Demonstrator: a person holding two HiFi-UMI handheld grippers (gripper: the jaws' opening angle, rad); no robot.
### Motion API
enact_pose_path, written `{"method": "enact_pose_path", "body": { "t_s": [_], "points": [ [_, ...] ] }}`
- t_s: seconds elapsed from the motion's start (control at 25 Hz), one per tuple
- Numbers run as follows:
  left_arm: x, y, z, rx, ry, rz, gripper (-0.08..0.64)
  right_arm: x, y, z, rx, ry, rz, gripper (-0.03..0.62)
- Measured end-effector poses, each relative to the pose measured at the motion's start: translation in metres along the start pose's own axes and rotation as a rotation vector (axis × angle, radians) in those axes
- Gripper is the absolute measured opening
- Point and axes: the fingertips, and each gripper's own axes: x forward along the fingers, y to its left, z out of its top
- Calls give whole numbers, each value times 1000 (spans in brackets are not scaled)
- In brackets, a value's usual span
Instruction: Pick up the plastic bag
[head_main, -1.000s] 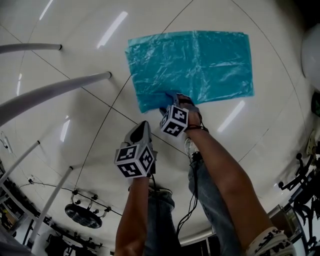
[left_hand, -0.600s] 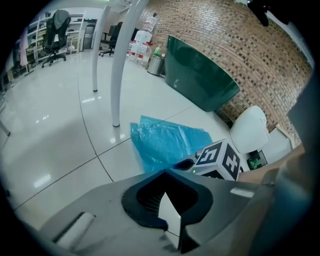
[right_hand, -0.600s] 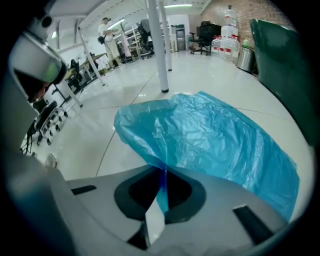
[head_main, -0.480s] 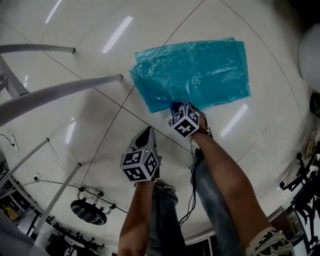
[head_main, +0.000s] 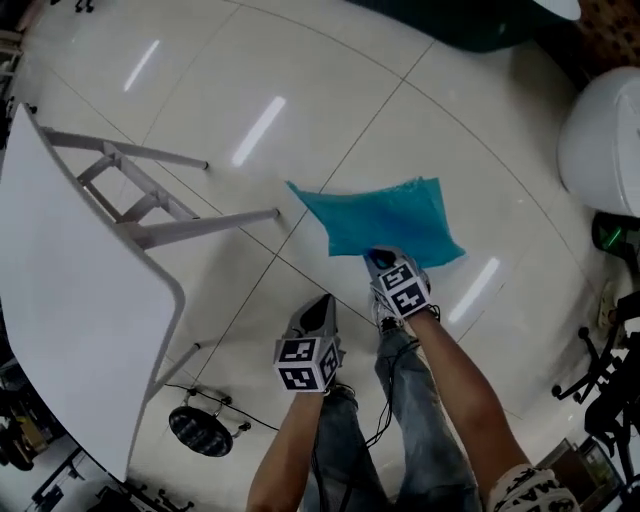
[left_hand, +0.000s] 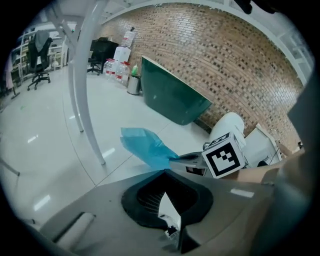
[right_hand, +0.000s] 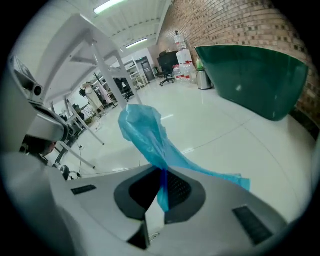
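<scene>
Glossy white floor tiles (head_main: 200, 70) lie under everything, streaked with reflected ceiling lights. Nearest the camera, the person's jeans-clad legs (head_main: 420, 440) and bare forearms reach forward. The left claw (head_main: 318, 312) is held out low with its jaws pressed together on nothing; its own view shows only a thin sliver of light between the pads. Just beyond and to its right, the right claw (head_main: 378, 262) is clamped on one edge of the blue plastic bag (head_main: 385, 218). The thin film is pinched between the dark pads and streams up and away from them. Seen from the left claw, the bag hangs in the air, clear of the floor. To the left stands a white surface (head_main: 70, 300) on slanted white legs (head_main: 190, 225). Farther off, a dark green tub (right_hand: 255, 75) sits against a brick wall (left_hand: 225, 55).
</scene>
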Motion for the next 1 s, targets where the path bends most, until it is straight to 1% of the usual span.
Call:
{"method": "enact_pose_path", "body": {
  "t_s": [0.2, 0.32, 0.4, 0.52, 0.64, 0.76, 0.84, 1.0],
  "points": [
    [-69, -61, 51, -3, -56, -18, 0, -96, 16, 57, -7, -61, 29, 0],
    [-108, -87, 82, 6, -104, -25, 0, -155, 30, 90, 28, -129, 64, 0],
    [-133, -98, 103, 20, -139, -16, 0, -193, 41, 117, 34, -182, 82, 0],
    [-169, -113, 140, 27, -213, -4, 0, -246, 53, 163, -5, -251, 88, 0],
    [-206, -126, 173, 14, -274, 4, 0, -296, 64, 212, -24, -325, 101, 0],
    [-243, -135, 195, -7, -322, 24, 0, -342, 83, 255, -42, -391, 138, 0],
    [-264, -146, 209, -3, -355, 29, 0, -371, 95, 279, -58, -427, 163, 0],
    [-305, -162, 240, 5, -442, 67, 0, -420, 121, 333, -147, -485, 221, 0]
  ]
}}
